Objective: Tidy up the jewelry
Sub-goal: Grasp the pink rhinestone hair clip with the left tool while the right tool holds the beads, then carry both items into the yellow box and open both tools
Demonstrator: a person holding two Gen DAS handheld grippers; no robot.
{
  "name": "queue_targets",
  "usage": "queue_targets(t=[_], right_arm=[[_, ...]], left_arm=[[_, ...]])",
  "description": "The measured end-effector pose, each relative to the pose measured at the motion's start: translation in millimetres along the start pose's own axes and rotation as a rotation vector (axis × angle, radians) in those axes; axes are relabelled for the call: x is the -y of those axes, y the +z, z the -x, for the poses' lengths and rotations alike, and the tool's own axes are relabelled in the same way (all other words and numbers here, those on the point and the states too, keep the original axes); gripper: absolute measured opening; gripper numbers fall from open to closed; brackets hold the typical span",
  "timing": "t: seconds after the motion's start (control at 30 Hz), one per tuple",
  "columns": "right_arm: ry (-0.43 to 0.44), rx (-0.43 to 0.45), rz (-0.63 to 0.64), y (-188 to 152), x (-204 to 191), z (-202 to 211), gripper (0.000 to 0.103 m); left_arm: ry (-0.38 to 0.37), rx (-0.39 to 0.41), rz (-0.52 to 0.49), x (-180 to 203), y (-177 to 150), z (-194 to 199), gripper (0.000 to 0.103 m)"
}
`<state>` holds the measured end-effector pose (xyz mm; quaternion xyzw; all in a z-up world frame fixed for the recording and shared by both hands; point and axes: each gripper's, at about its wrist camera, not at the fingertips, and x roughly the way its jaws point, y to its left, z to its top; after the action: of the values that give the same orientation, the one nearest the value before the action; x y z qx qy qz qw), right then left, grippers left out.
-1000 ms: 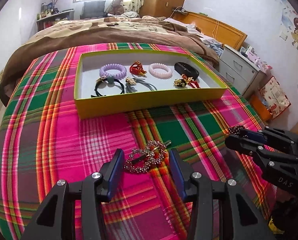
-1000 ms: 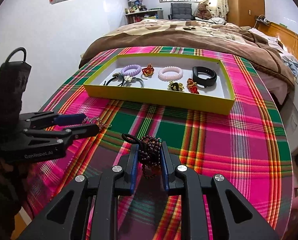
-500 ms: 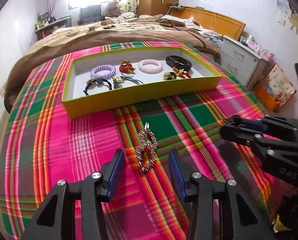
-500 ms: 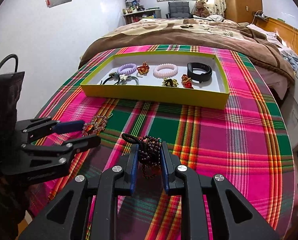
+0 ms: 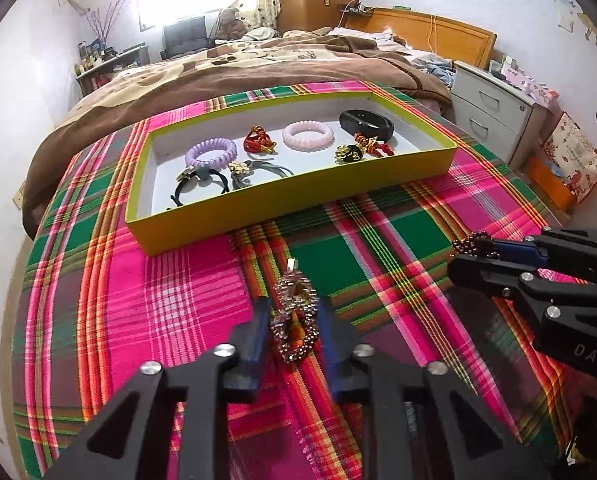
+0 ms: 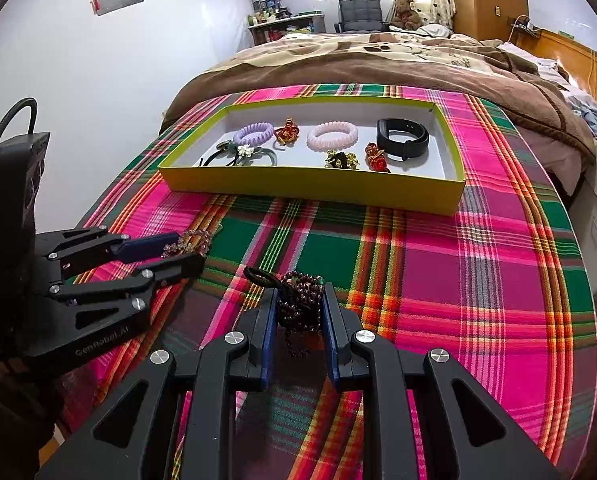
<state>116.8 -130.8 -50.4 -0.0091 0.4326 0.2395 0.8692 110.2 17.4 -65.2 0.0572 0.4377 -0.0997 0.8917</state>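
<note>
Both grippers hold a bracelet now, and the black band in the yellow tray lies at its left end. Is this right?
Not quite. Both grippers, left and right, hold bracelets, but the black band lies at the right end of the yellow tray, as the right wrist view shows.

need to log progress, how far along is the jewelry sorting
Nearly done by the look of it. Several pieces already lie in the yellow tray. The left gripper holds a rhinestone bracelet, the right gripper a dark bead bracelet. Both remain to be placed.
</note>
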Motion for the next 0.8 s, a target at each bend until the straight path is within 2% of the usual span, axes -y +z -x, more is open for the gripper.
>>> queue_targets(t=[0.3,0.8], right_arm=[[-0.004,0.010,-0.010,1.0,2.6,2.3,0.021],[-0.011,0.033,-0.006,1.9,1.0,14.1,0.021]], left_arm=[[-0.017,0.015,0.033,1.0,-2.1,5.1,0.013],[-0.046,0.063,0.114,-7.0,-5.8,28.0,0.013]])
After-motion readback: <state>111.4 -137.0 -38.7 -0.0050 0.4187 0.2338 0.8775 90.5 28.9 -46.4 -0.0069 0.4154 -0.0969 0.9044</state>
